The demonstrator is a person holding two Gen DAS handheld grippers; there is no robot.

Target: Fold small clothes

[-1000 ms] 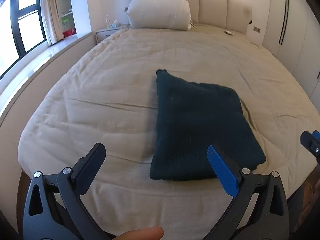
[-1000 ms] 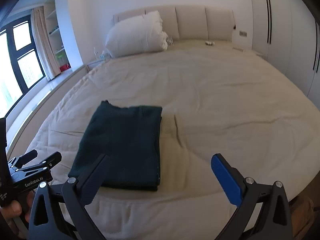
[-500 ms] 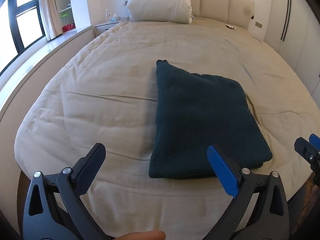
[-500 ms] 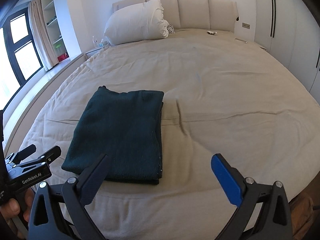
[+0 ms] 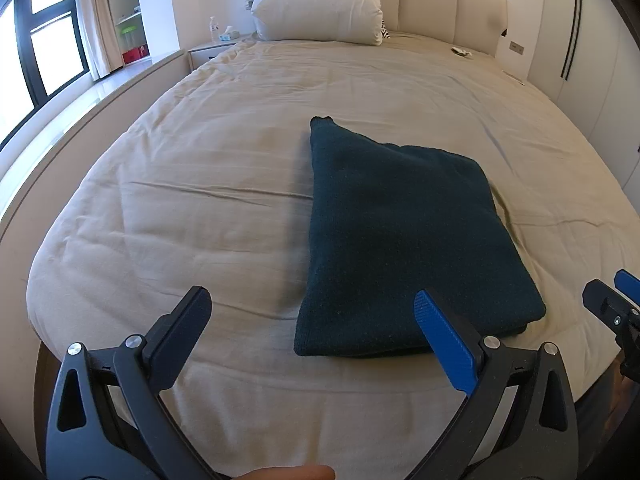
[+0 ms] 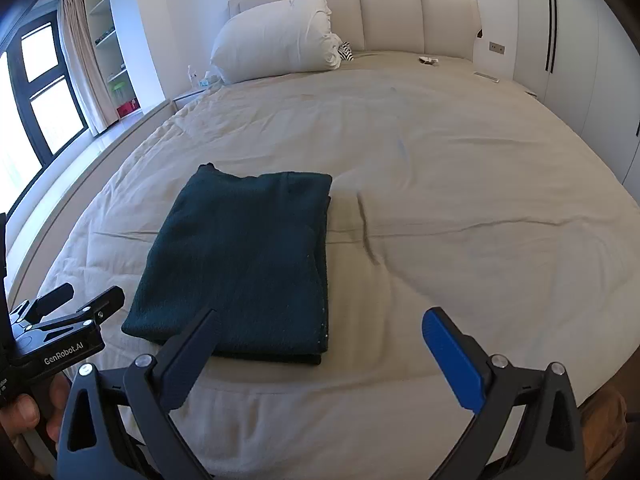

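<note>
- A dark green garment (image 5: 404, 240), folded into a flat rectangle, is seen lying on the beige bed cover (image 5: 192, 184). It sits toward the foot of the bed, well apart from the white pillow (image 5: 320, 4) at the headboard (image 6: 388, 16).
- Layered edges of the garment (image 6: 248, 264) are visible along its right side and near end in the right wrist view; a narrow corner points toward the pillow.
- The left gripper (image 5: 312, 320) is held above the bed cover at the near-left end of the garment. Its jaws are spread wide and nothing is held between them. The blue finger overlaps the garment's near end in the view; contact cannot be judged.
- The right gripper (image 6: 320, 340) is held off the garment's near-right end, jaws likewise spread wide and empty. The black finger overlaps the garment's near edge in the view.
- A crease in the bed cover is noted just beside the garment's right edge.
- A nightstand (image 5: 212, 50) stands left of the pillow, with a small bottle and a tissue box on it.
- A window (image 6: 40, 112) and curtain (image 6: 86, 64) are noted far left of the garment.
</note>
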